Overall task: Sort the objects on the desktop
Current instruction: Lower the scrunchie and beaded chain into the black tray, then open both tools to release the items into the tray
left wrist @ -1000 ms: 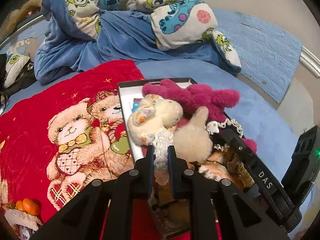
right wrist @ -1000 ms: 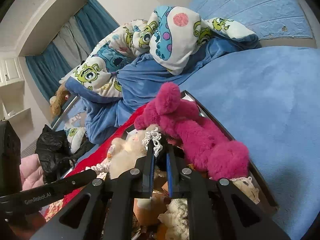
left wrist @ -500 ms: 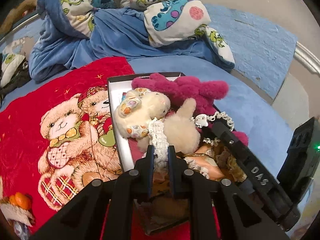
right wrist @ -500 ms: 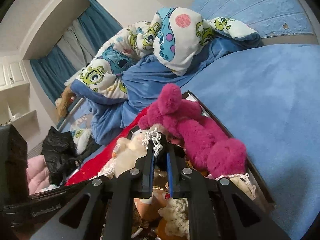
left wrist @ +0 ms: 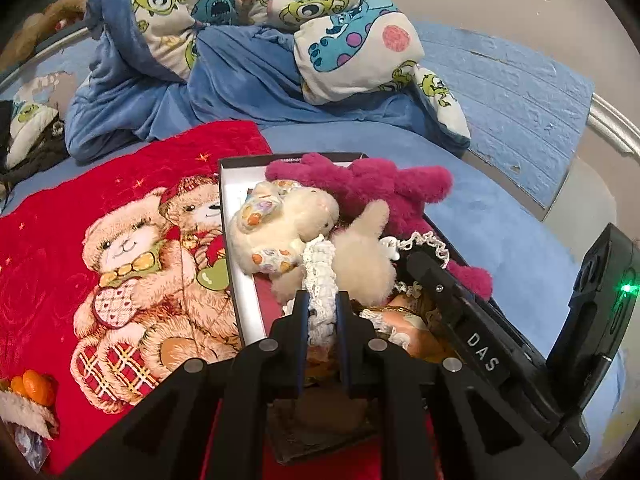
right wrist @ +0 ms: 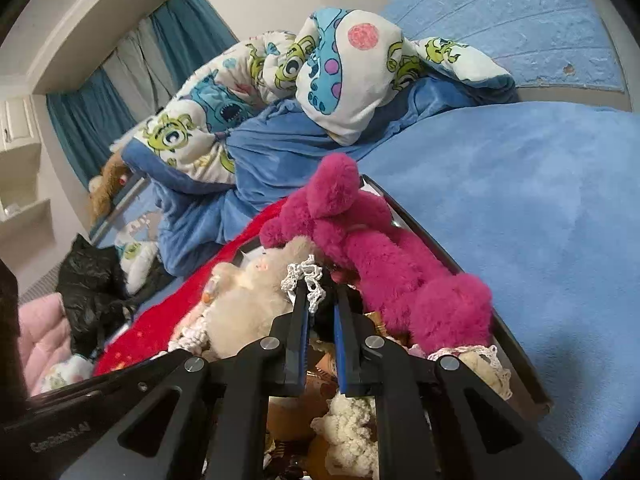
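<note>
Lace trim (left wrist: 320, 280) sits clamped in the left gripper (left wrist: 322, 300); the right gripper (right wrist: 316, 292) pinches a white lace piece (right wrist: 306, 276). Both lie over the 1 box (left wrist: 240, 264) beside the magenta plush (left wrist: 380, 184). Lift slowly, keeping plush unsnagged.

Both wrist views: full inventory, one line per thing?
box: 1, black rim, white inside, on the bed, full of toys
pink plush: 1, magenta, far side of box
cream plush: 1, cream with printed patches, in box
lace trim: white, runs between both grippers
red blanket: 1, teddy-bear print, beside box
cartoon duvet: 1, white and blue, bunched behind
black bag: 1, beside bed
left gripper: black, shut on lace trim
right gripper: black, shut on lace trim
</note>
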Tool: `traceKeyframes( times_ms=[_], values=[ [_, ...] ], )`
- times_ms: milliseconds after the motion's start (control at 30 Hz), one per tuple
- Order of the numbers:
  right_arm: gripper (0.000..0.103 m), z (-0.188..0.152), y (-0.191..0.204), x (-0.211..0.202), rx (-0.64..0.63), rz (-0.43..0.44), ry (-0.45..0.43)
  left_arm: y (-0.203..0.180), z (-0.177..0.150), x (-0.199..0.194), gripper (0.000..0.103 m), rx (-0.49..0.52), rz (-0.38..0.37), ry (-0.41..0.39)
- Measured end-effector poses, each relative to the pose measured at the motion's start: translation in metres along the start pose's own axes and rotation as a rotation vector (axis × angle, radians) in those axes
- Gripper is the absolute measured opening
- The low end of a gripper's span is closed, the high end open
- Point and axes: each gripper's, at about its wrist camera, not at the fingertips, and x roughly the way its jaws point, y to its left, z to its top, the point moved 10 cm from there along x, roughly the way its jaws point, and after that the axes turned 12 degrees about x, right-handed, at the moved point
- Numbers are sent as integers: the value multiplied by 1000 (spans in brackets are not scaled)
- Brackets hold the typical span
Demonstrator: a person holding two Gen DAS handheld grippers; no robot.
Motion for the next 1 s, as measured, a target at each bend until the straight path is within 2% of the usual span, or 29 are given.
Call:
traceKeyframes(
  times_ms=[533,567,867,900,933,967,1000],
  values=[
    [14,-2,2,1,-16,12,-2,0,-2,-6,12,-1,25,-41],
    [15,-2,2,0,-15,18,-2,-2,-2,-5,12,4,10,-36],
    [16,-2,6,-4,-27,33,-16,-3,2,-9,13,57,33,-49],
    [17,-1,7,-4,-27,36,-19,-3,3,-10,13,58,39,-57],
    [25,-1,7,-6,-28,44,-22,-2,5,-11,13,64,44,-62],
    [40,0,9,-8,-28,59,-27,-3,6,-10,15,72,45,-62],
    [46,0,9,-9,-28,59,-34,-3,6,-10,17,82,46,-59]
  ],
)
